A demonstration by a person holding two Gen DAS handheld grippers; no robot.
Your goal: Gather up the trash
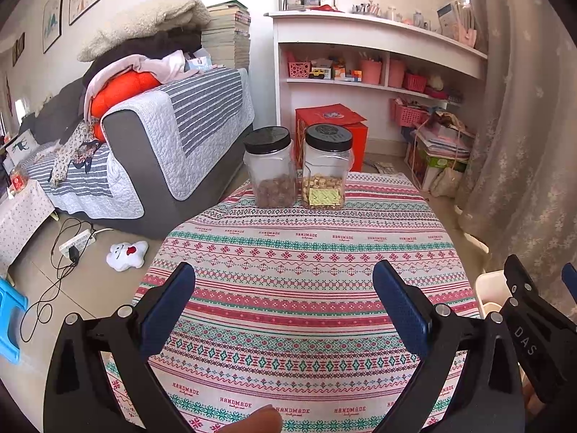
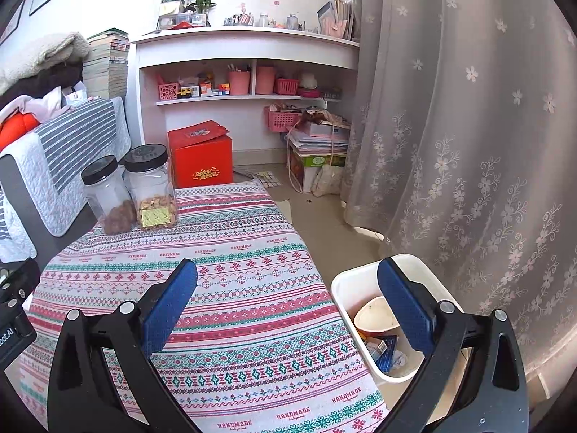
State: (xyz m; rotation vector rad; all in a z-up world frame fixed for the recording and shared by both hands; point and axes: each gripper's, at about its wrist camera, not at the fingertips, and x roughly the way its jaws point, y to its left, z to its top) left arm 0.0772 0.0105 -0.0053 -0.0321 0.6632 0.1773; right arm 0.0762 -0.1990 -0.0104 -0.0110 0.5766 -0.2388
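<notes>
A white trash bin [image 2: 351,285] stands on the floor right of the table. Inside it lie a paper cup [image 2: 375,315], a blue packet [image 2: 384,351] and crumpled paper. Its rim shows at the right edge of the left wrist view [image 1: 490,288]. My right gripper [image 2: 286,281] is open and empty, its right finger over the bin, its left finger over the table. My left gripper [image 1: 283,285] is open and empty above the patterned tablecloth [image 1: 299,263]. The right gripper also shows in the left wrist view [image 1: 541,288].
Two clear jars with black lids stand at the table's far edge, one with brown snacks [image 1: 270,169], one with pale snacks [image 1: 326,169]. A grey sofa [image 1: 162,144] is left, a red box [image 2: 200,160], white shelves [image 2: 249,72] behind, a curtain [image 2: 468,144] right.
</notes>
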